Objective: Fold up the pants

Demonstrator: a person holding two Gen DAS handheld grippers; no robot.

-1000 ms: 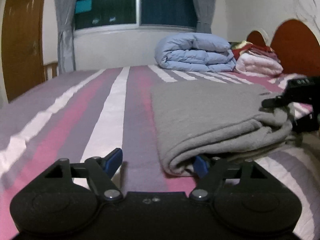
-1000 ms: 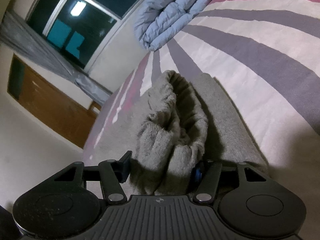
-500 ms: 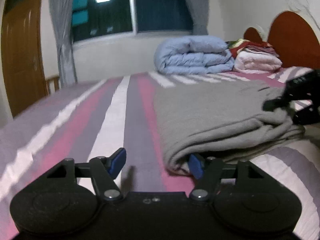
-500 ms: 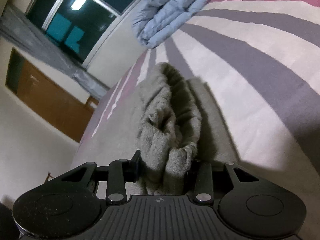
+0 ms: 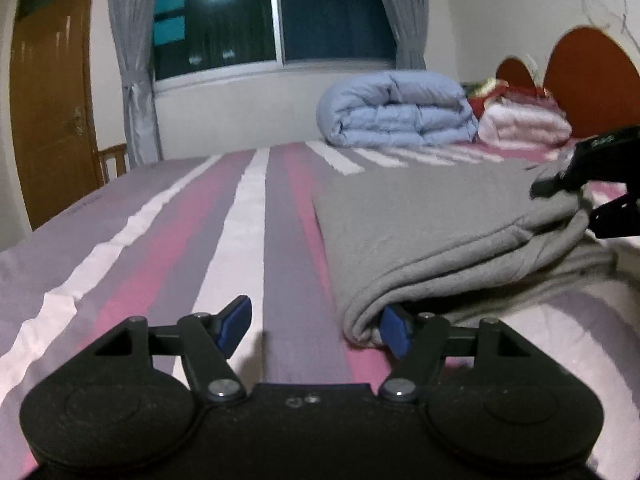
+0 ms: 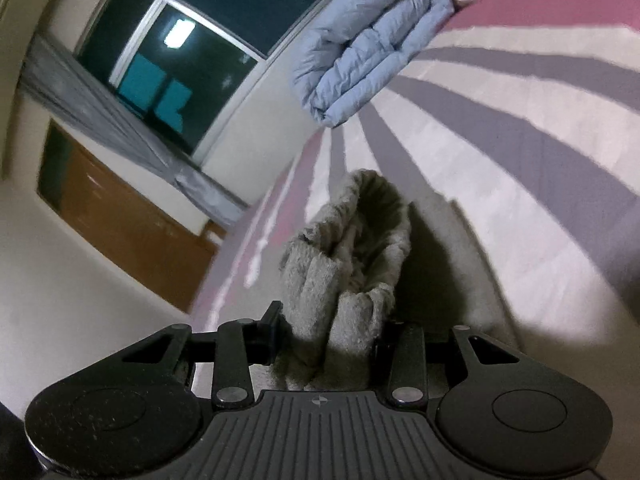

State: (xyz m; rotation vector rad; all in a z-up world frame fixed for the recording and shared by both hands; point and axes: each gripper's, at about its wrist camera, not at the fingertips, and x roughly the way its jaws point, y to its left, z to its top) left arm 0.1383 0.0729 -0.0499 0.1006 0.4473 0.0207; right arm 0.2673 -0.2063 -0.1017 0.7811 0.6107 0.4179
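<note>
one pair of grey pants (image 5: 432, 216) is lying part-folded on the striped bed (image 5: 224, 216), filling the centre right of the left wrist view, and two grippers are working on it. the right gripper (image 6: 330, 326) is clamping a thick bunch of the cloth at the bottom centre of its own view, its jaws pressing the wad from both sides; in the left wrist view it is showing at the right edge, holding that end of the fabric. the left gripper (image 5: 316, 325) is sitting at the folded corner near the bottom of its frame with its jaws opening: one blue pad (image 5: 394, 330) is tucking against the underside of the fold while the other is standing clear over bare sheet, so nothing is being squeezed there. the likely trouble, as i am judging it, is that only one end is secured; if the right side is lifting or pulling now, the layers could be sliding apart and the fold skewing, because the left corner is loose. the bunched grip may also be catching uneven layers, dragging a wrinkle through the stack. further back, one blue folded duvet (image 5: 396, 108) and one pale pink folded blanket (image 5: 524, 124) are resting well apart from the work, near the headboard.
</note>
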